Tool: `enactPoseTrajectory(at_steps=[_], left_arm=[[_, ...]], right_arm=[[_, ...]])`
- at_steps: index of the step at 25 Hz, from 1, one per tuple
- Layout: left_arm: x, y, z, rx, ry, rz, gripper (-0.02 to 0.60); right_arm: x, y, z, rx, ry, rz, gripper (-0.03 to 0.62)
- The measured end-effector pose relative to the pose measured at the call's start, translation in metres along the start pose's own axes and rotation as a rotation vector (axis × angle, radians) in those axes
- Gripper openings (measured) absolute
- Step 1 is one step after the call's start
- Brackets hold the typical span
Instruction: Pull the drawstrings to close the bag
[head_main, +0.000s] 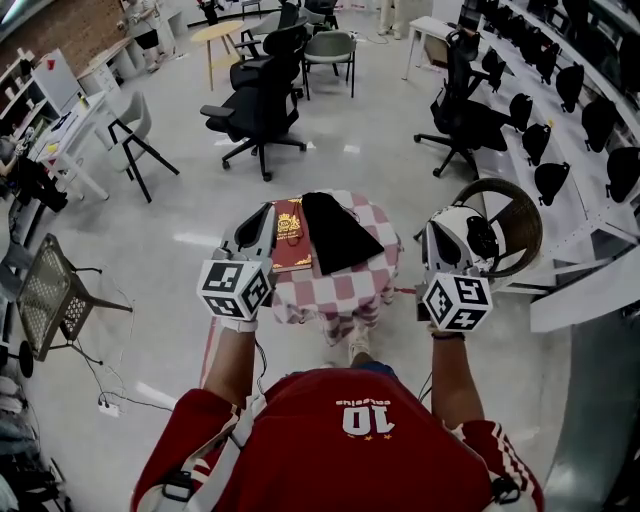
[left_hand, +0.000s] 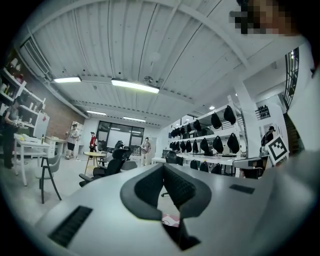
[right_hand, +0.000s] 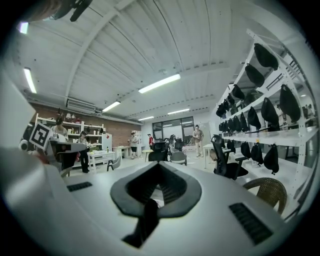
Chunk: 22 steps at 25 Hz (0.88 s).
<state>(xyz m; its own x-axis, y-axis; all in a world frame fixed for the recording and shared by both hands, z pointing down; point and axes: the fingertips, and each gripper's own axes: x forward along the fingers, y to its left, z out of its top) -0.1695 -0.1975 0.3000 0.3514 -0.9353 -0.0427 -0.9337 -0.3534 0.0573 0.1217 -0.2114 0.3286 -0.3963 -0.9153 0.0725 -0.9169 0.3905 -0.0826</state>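
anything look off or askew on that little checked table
Nothing spilled or damaged. The black fabric bag lies at a slant on the pink-and-white checked round table, right beside the red rectangular book.

place: open-plan office or lab | ahead of left tool (left_hand: 163, 169): black swivel chairs (head_main: 262, 110), people (left_hand: 145, 150) standing about | off to its left: white desks (head_main: 72, 130), brick wall (head_main: 60, 30) | right of right tool (right_hand: 159, 170): long shelves (head_main: 580, 218) with rows of black bags (head_main: 552, 182) | overhead: strip lights (left_hand: 135, 86)
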Motion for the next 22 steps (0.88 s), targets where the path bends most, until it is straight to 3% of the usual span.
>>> enactPoseTrajectory(at_steps=[22], left_arm=[[-0.0036, 0.0007, -0.0032, 0.022, 0.017, 0.003, 0.008]], right_arm=[[-0.0040, 0.0029, 0.0042, -0.020, -0.004, -0.018, 0.014]])
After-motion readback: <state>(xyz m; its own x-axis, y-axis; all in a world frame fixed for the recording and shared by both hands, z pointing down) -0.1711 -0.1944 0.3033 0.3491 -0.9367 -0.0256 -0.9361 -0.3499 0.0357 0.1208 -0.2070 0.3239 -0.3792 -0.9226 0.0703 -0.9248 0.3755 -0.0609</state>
